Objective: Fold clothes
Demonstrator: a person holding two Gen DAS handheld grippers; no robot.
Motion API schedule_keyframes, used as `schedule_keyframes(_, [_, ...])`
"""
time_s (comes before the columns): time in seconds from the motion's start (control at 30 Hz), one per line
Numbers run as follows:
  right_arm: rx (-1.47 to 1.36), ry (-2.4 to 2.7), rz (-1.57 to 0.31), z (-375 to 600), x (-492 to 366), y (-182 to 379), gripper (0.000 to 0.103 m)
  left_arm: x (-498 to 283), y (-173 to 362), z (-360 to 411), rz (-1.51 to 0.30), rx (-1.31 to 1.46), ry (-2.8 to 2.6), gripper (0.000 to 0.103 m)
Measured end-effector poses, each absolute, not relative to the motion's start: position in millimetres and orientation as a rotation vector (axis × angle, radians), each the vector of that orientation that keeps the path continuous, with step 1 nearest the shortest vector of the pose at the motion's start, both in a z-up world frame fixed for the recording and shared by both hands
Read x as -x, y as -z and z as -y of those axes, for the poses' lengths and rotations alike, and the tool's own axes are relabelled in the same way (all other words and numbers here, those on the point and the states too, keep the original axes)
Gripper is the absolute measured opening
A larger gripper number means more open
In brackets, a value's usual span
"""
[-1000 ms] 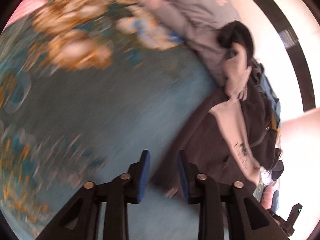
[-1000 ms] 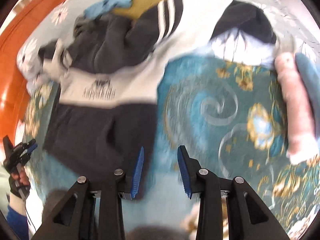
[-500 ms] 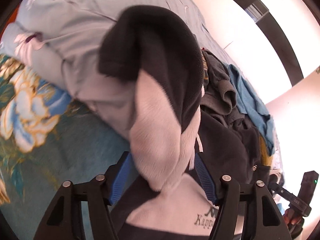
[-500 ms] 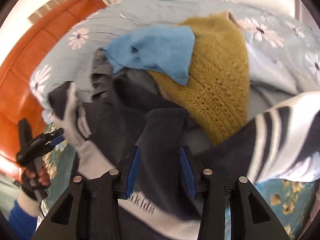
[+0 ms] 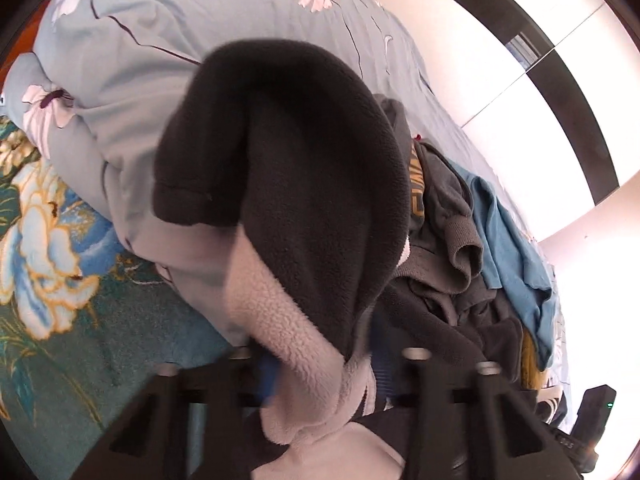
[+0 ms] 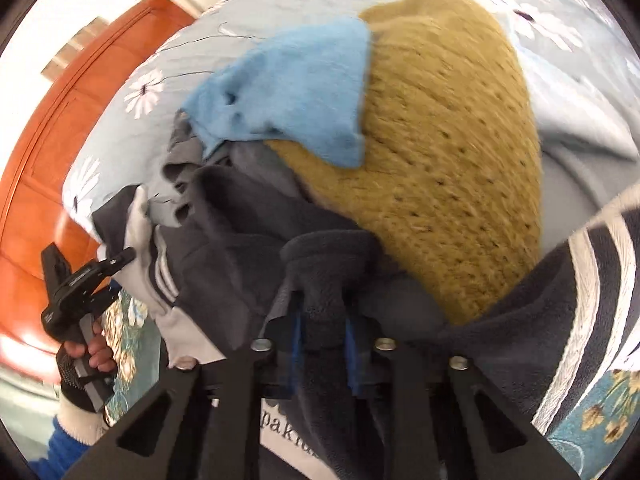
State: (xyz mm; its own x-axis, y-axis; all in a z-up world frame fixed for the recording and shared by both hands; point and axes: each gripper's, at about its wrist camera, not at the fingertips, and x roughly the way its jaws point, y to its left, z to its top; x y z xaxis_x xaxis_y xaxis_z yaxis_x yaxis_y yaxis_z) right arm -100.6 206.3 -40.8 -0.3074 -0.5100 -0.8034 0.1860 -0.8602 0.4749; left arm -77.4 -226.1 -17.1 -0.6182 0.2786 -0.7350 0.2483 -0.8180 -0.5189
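A: Both tongs closing on 1 garment, the dark fleece jacket (image 5: 304,184) with pale lining, lying at the near edge of the clothes pile on the bed (image 5: 52,320). Left tongs (image 5: 320,368) biting a bunched fold of pale lining and dark fleece; right tongs (image 6: 320,344) pinching a dark fleece ridge.

B: Good enough to lift?

A: Probably, once the pads press firmly. Best to finish the squeeze first, then lift and draw the 2 grips apart so the jacket hangs flat, clear of the heap, before laying it on the open teal bedspread.

B: Anything snagging?

A: Plenty. Mustard knit sweater (image 6: 452,152) and blue cloth (image 6: 288,92) resting just behind the right-hand grip, touching the jacket's far side. Grey sweatshirt (image 5: 448,216) and another dark garment tangled beside it. Could drag along if pulled fast.

B: Elsewhere?

A: Pale floral duvet (image 5: 200,32) bunched behind the pile, orange headboard (image 6: 72,128) beyond. Striped black-and-white sleeve (image 6: 592,292) at the right, whether part of the same jacket, cannot tell.
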Motion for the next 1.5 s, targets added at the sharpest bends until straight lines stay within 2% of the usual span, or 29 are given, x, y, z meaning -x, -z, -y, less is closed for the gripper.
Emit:
schedule_keyframes(0.13, [-1.326,2.224,0.208,-187,90,-8,0.014,58,-8,239,0.960,1.133,-2.606,0.022])
schedule_keyframes(0.27, [-0.964,2.322,0.046,-182,84,-73,0.013,27,-33,268,1.010,0.860,-2.643,0.022])
schedule_keyframes(0.33, [-0.953,2.402,-0.054,-177,101,-72,0.014,16,-32,282,1.010,0.825,-2.716,0.024])
schedule_keyframes(0.5, [-1.211,2.382,0.032,-171,156,-18,0.014,20,17,309,1.192,1.003,-2.700,0.023])
schedule_keyframes(0.7, [-1.259,2.360,-0.014,-156,161,-5,0.017,28,53,321,1.268,1.166,-2.712,0.024])
schedule_keyframes(0.8, [-1.261,2.323,-0.041,-148,162,-11,0.025,29,68,329,1.402,1.184,-2.678,0.026])
schedule_keyframes(0.87, [-1.246,2.306,-0.020,-153,154,-19,0.040,28,71,330,1.420,1.193,-2.665,0.026])
schedule_keyframes(0.9, [-1.236,2.302,-0.004,-157,150,-23,0.042,27,72,331,1.416,1.201,-2.662,0.026])
schedule_keyframes(1.07, [-1.177,2.446,0.084,-229,112,-43,0.047,18,72,340,1.385,1.264,-2.672,0.032])
schedule_keyframes(1.2, [-1.264,2.674,0.195,-328,73,-36,0.048,6,72,348,1.405,1.315,-2.664,0.047])
schedule_keyframes(1.23, [-1.301,2.737,0.272,-360,59,-30,0.048,3,70,348,1.398,1.329,-2.669,0.052])
schedule_keyframes(1.33, [-1.402,2.836,0.581,-430,27,-9,0.048,-10,63,349,1.355,1.392,-2.699,0.057])
schedule_keyframes(1.4, [-1.407,2.787,0.863,-463,11,10,0.048,-23,59,349,1.354,1.421,-2.701,0.057])
schedule_keyframes(1.5, [-1.349,2.702,1.144,-486,3,32,0.048,-42,53,345,1.365,1.444,-2.696,0.057])
